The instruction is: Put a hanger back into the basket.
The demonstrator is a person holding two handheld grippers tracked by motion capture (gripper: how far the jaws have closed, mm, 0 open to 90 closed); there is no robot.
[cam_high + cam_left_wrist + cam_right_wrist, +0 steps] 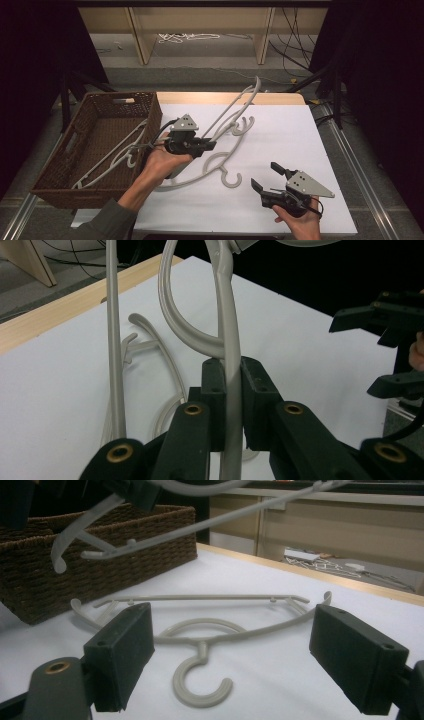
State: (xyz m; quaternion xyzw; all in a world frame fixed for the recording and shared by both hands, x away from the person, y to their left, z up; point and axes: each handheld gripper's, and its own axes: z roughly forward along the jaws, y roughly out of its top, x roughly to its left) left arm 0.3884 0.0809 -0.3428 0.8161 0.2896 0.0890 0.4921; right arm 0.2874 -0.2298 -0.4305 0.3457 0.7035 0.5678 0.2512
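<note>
My left gripper (212,145) (231,375) is shut on a thin bar of a grey plastic hanger (235,102) (227,330), which is held tilted above the table, its far end pointing up and away. It also crosses the top of the right gripper view as the raised hanger (200,525). A second grey hanger (220,161) (200,630) lies flat on the white table (280,135), hook toward me. My right gripper (264,175) (230,650) rests low at the near right, open, with nothing between its pads, facing that hook.
A brown wicker basket (95,190) (100,545) stands at the table's left edge with more grey hangers (115,155) inside. A wooden strip (225,97) runs along the far table edge. Cables lie on the floor (190,37) beyond.
</note>
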